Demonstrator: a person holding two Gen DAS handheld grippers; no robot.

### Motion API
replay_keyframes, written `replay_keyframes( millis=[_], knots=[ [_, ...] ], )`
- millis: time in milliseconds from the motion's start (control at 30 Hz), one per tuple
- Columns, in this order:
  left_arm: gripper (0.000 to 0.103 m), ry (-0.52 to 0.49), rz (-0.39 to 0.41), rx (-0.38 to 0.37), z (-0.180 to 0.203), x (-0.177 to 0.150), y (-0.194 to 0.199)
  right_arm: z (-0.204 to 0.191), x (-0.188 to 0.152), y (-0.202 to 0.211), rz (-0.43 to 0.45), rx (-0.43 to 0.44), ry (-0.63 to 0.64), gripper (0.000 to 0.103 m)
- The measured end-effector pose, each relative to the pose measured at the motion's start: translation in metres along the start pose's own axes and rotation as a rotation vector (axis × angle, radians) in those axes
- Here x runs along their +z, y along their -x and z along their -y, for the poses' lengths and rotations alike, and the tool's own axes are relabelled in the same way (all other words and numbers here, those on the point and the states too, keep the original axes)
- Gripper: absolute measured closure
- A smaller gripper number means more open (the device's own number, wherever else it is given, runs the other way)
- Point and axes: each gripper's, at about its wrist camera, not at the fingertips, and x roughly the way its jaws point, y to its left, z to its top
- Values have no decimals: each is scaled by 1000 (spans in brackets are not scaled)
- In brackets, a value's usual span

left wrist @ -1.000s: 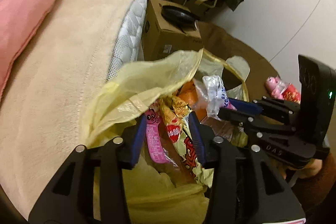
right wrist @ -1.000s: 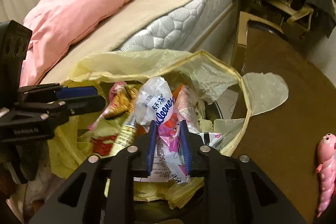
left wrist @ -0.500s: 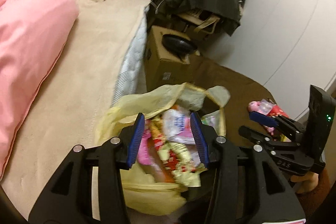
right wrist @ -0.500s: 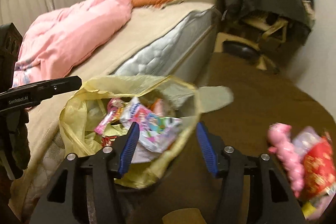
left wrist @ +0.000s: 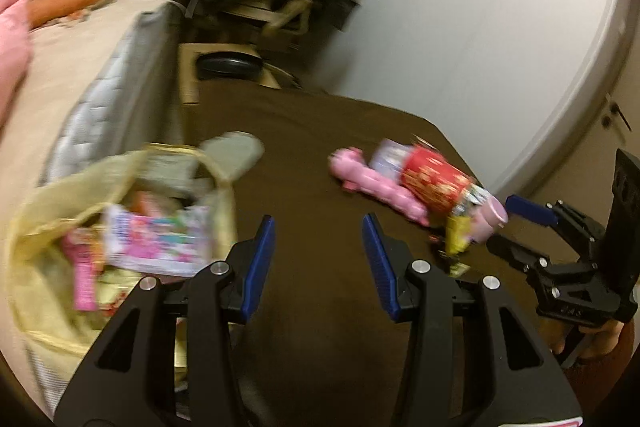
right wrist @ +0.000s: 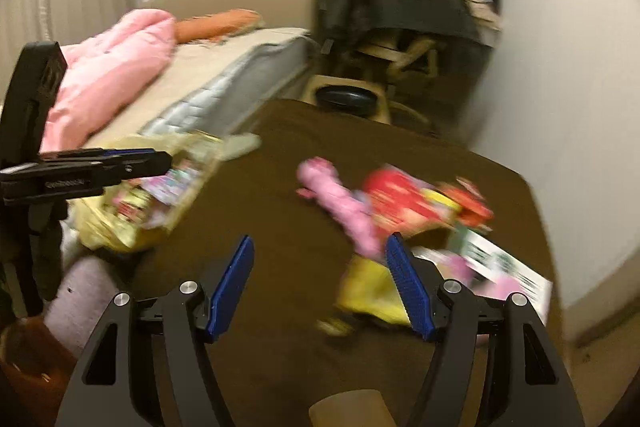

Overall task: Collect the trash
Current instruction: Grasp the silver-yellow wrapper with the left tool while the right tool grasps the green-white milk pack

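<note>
1. Left wrist view: the left tongs (left wrist: pixel 318 263) hang over bare brown rug (left wrist: pixel 320 155), jaws apart with nothing between the blue pads. So, released and empty.

2. Right tongs (right wrist: pixel 320 281) are spreading wider right now, also with nothing between them. They point toward the leftover pile, which I'd guess is the next pickup.

3. Yellow trash bag (left wrist: pixel 48 227) sits on the floor by the bed (left wrist: pixel 80 75), mouth flopped open and already stuffed with wrappers; a pink-printed packet (left wrist: pixel 156 243) lies on top. Keeping it open and close makes dropping stuff in easy.

4. What's left to collect lies well apart from the bag, on the rug near the wall: a red snack bag (left wrist: pixel 432 183), a pink worm-like toy or wrapper (left wrist: pixel 376 187) touching it, a yellow wrapper (right wrist: pixel 368 291) and a white printed packet (right wrist: pixel 504 267). Everything's motion-blurred, so I can't tell exactly what the pink thing is.

5. Judgement: bag's partly filled, one cluster to go. Crinkly light wrappers, so a pinch on an edge should do.
</note>
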Motion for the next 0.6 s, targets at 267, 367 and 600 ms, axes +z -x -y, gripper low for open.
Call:
replay_keyframes(
  millis=[267, 367, 600],
  knots=[
    [60, -97, -58, -97, 70, -9, -41, 87, -50, 21, -10, -120, -148, 39],
    [60, -142, -79, -121, 93, -12, -52, 111, -64, 21, -10, -136, -194, 39],
    [60, -185, -120, -124, 128, -16, -82, 135, -81, 10, -29, -140, -244, 39]
  ],
)
